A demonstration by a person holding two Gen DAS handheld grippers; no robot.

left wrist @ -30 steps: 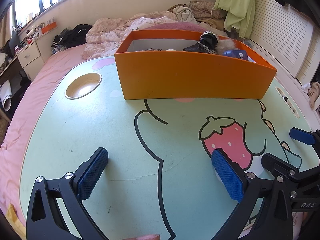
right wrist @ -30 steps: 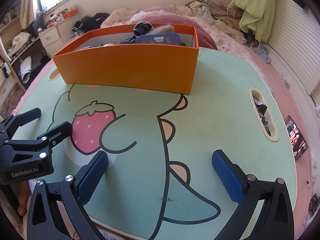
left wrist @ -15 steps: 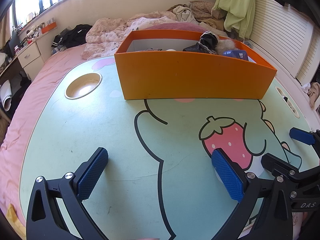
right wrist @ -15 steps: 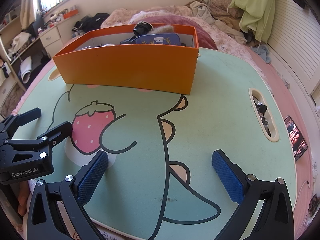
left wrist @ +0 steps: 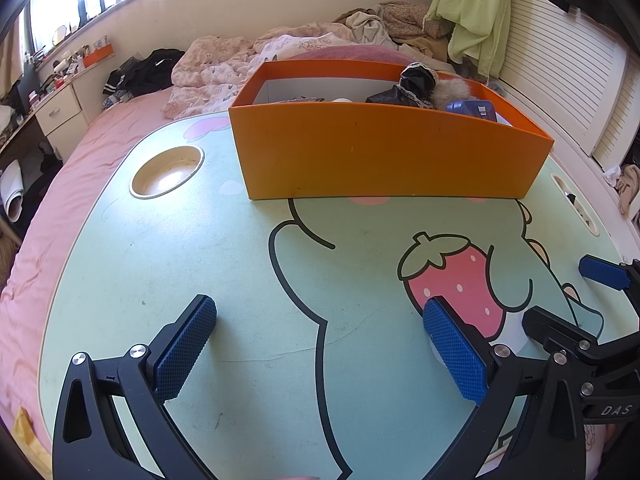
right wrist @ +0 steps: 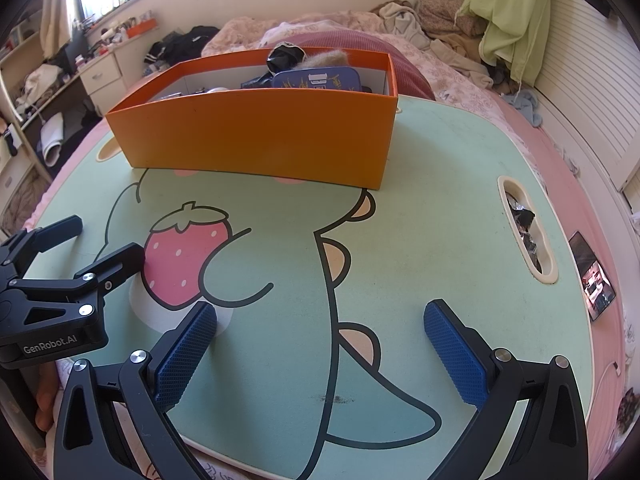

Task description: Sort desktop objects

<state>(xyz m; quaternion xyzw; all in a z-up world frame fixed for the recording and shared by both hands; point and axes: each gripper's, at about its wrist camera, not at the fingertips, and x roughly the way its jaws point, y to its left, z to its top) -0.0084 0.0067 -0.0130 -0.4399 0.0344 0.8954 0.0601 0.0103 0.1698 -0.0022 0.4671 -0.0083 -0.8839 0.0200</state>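
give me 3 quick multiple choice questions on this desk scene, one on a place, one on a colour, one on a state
1. Where is the round cup recess?
A. left of the box
B. right of the box
C. inside the box

2. What colour is the box?
A. green
B. orange
C. white

3. How is the left gripper?
A. shut on a pen
B. open, empty
C. shut, empty

Answers: 1 A, it lies off the box's left end. 2 B, its walls are orange. 3 B, blue pads wide apart over bare table.
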